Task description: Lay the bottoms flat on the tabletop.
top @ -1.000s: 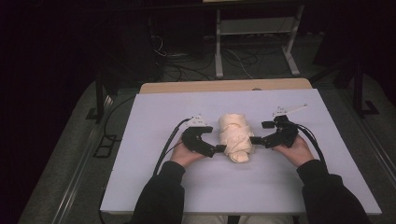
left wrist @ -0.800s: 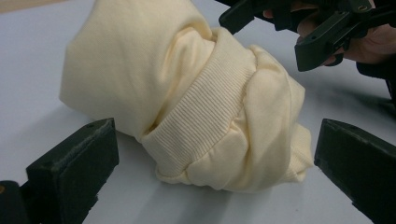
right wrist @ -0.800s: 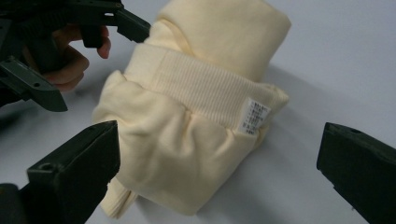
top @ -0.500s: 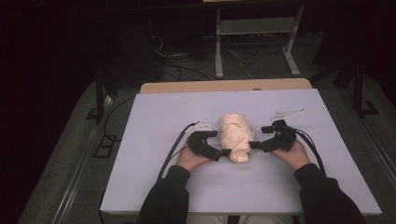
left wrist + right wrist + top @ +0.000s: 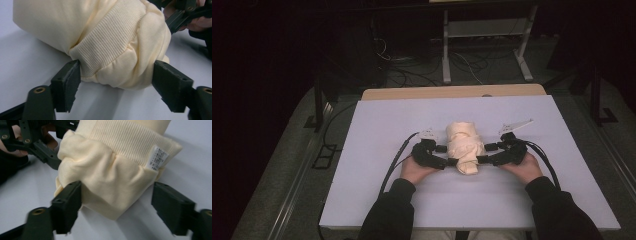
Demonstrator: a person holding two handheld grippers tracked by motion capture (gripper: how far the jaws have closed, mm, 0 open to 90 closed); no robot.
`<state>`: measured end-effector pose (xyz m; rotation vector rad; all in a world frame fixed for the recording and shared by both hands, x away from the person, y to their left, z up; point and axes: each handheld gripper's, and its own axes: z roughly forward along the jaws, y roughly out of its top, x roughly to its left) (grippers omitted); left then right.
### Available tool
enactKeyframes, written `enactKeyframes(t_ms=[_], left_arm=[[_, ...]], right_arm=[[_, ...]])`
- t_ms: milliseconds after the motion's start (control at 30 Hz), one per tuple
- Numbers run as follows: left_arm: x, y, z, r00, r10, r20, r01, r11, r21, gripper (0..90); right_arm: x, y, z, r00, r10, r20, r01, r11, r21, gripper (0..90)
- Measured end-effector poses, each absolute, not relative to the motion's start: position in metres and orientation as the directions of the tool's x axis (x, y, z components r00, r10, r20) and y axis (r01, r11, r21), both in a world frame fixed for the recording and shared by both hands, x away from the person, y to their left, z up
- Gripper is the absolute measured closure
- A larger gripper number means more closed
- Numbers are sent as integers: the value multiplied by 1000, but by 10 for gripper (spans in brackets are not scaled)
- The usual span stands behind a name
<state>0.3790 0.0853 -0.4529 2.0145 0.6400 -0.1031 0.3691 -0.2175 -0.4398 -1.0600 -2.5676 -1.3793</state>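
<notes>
Left tool and right tool: I hold one at each flank of the bundle, tips facing each other across its near end. White desk: carries everything; the bundle lies near its middle. Bundle: a rolled cream garment with ribbed band, long axis running away from me, resting on the desk. Left tool, own view: jaws have just been closing; the left pad touches the ribbed fold, the right pad stands just beside the cloth, so I read no firm grip. Right tool, own view: jaws likewise closing; left pad touches the cloth, right pad stands clear. Label: small white tag on the ribbed band.
</notes>
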Motion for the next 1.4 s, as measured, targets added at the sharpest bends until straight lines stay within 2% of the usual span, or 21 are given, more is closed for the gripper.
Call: enactKeyframes(t_ms=[33, 67, 100, 167, 233, 300, 467, 633, 867, 1000, 1033, 1400], left_arm=[[379, 85, -453, 857, 393, -333, 482, -381, 789, 270], [379, 85, -453, 857, 393, -333, 482, -381, 789, 281], [380, 86, -454, 854, 394, -341, 489, -380, 785, 301], [381, 87, -453, 850, 395, -349, 497, -379, 781, 335], [382, 88, -452, 844, 395, -364, 509, -375, 775, 381], [382, 88, -452, 843, 397, -364, 511, -379, 771, 419], [381, 88, -450, 852, 392, -347, 497, -399, 770, 513], [379, 85, -441, 863, 408, -299, 473, -440, 764, 604], [378, 85, -432, 867, 424, -264, 457, -460, 762, 654], [376, 88, -425, 863, 440, -250, 448, -436, 780, 760], [375, 91, -420, 862, 457, -221, 431, -430, 793, 821], [375, 93, -415, 859, 468, -208, 420, -409, 810, 843]], right_arm=[[369, -217, -441, -769, 541, 340, 582, 374, 722, 362], [369, -217, -441, -769, 541, 340, 582, 374, 722, 362], [368, -216, -440, -766, 559, 317, 576, 379, 724, 519], [366, -215, -438, -770, 573, 279, 560, 400, 725, 641], [365, -215, -437, -776, 574, 261, 551, 416, 724, 747], [363, -213, -436, -783, 576, 234, 534, 431, 727, 807], [361, -211, -433, -790, 573, 217, 523, 446, 726, 833], [359, -215, -428, -794, 550, 258, 532, 423, 734, 840], [358, -222, -418, -800, 530, 282, 524, 386, 759, 845], [358, -223, -415, -802, 527, 282, 518, 378, 767, 847], [359, -225, -412, -799, 528, 287, 518, 365, 773, 847], [356, -226, -396, -804, 519, 291, 501, 327, 801, 850]])
